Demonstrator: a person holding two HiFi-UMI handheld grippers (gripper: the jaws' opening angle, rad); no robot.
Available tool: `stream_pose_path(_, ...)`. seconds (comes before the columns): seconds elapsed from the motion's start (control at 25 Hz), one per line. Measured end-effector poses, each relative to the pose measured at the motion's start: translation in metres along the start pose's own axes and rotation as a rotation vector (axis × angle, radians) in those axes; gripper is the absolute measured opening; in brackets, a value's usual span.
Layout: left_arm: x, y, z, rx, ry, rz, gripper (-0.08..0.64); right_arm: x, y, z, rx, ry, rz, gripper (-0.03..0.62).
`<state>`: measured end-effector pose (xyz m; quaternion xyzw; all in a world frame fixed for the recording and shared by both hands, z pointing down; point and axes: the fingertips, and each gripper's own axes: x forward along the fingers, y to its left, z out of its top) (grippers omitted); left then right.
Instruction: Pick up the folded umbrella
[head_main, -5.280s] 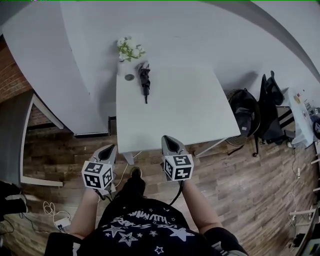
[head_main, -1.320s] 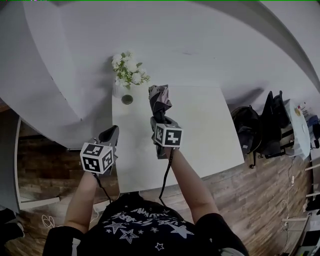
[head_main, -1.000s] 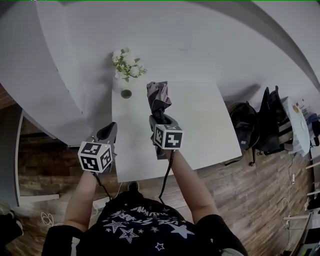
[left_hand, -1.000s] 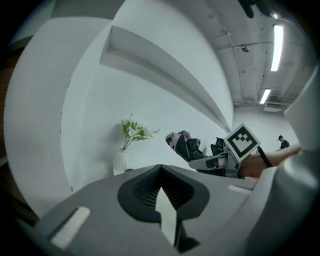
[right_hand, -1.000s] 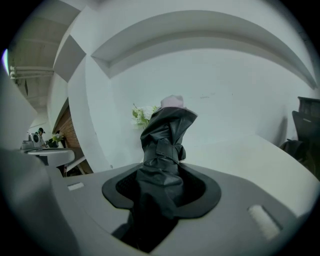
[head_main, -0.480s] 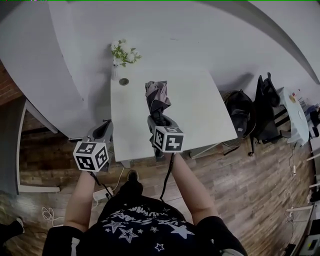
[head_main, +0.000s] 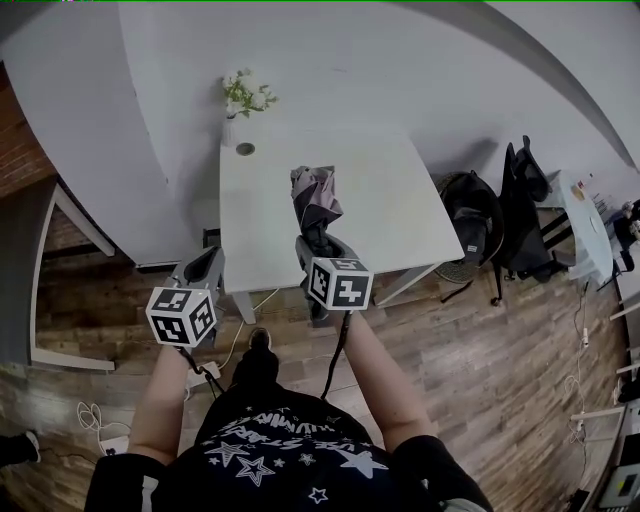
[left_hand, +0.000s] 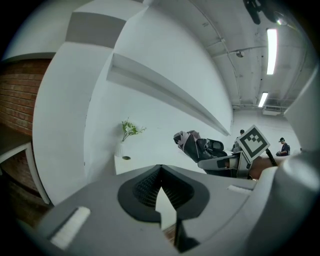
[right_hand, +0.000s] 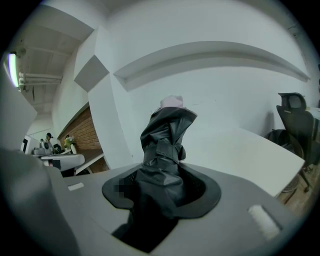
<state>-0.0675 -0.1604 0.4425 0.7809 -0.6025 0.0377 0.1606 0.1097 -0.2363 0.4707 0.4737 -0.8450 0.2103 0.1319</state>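
Note:
The folded umbrella (head_main: 315, 200) is dark with a pale grey tip and sticks up and forward out of my right gripper (head_main: 318, 242), which is shut on its lower part. It hangs in the air over the near half of the white table (head_main: 390, 210). In the right gripper view the umbrella (right_hand: 165, 145) fills the space between the jaws of the right gripper (right_hand: 160, 192). My left gripper (head_main: 205, 266) is off the table's near left corner, shut and empty. The left gripper view shows the left gripper (left_hand: 160, 172) with pads together and the umbrella (left_hand: 191, 146) to its right.
A vase of white flowers (head_main: 241, 96) and a small dark round thing (head_main: 245, 149) stand at the table's far left corner. A black bag (head_main: 470, 215) and an office chair (head_main: 522, 200) stand right of the table. Wood floor lies below me.
Both grippers have come back from the table towards its near edge, the right one still carrying the umbrella. The table and vase now sit farther away in the head view.

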Motion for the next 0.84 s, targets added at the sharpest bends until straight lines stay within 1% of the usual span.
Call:
stream_pose_path(0.36, -0.027, -0.018, -0.014, 0.001, 0.004, 0.021, 0.003, -0.025, 0.002, -0.028, 0.01, 0.025, 0.017, 0.205)
stream_pose_path(0.84, -0.03, -0.026, -0.015, 0.007, 0.009, 0.028, 0.003, -0.031, -0.01, -0.039, 0.027, 0.046, -0.002, 0.204)
